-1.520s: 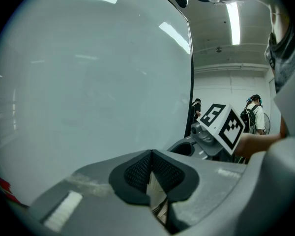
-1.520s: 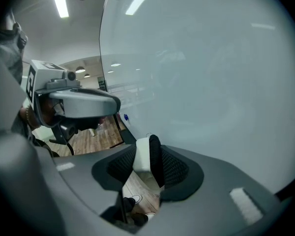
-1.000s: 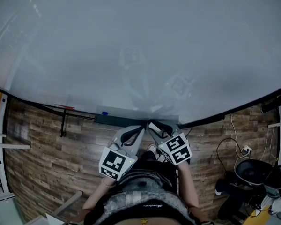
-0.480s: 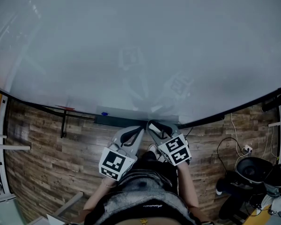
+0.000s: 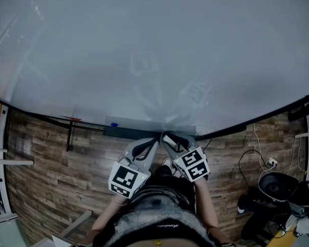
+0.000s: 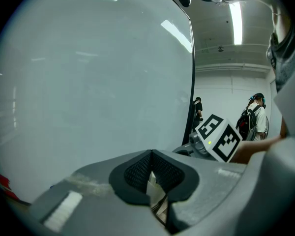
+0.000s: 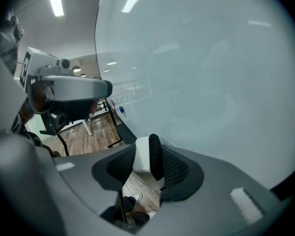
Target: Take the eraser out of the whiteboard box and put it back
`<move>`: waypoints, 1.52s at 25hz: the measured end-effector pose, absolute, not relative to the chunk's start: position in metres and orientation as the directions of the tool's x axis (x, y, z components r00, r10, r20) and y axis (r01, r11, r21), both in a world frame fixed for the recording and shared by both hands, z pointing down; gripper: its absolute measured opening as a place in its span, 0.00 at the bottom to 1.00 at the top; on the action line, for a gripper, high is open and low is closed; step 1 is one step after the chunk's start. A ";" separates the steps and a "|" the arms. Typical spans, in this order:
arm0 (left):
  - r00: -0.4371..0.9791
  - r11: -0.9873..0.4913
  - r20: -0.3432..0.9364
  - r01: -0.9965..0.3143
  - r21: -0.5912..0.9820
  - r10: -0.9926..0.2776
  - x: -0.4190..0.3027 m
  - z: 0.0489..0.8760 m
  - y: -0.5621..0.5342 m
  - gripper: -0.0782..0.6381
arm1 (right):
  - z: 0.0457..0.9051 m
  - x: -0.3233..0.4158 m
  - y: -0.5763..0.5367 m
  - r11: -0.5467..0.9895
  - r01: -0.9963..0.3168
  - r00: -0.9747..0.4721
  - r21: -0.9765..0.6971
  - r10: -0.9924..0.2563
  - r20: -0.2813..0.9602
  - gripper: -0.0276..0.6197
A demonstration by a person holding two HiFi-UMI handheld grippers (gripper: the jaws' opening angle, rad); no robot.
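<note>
Half the job looks done: your right gripper [image 7: 147,163] is clamped on the eraser [image 7: 141,154], held out of and just beside the whiteboard box [image 5: 123,131], your left gripper [image 6: 151,176] is closed and empty, and putting it back remains.

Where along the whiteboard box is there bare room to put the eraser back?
The box looks bare from the small blue object rightward; its right end is crowded by the left tongs and the right tongs, shut on the eraser.
</note>
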State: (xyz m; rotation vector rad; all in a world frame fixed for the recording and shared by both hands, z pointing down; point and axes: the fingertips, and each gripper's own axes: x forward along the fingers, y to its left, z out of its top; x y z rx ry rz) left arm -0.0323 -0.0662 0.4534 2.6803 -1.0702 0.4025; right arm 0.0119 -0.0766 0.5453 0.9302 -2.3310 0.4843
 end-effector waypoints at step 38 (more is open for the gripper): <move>0.701 -0.712 0.336 -0.693 0.111 -0.630 -0.031 0.455 -0.067 0.11 | 0.544 0.010 -0.078 0.692 -0.712 -0.599 -0.125 -0.504 0.623 0.29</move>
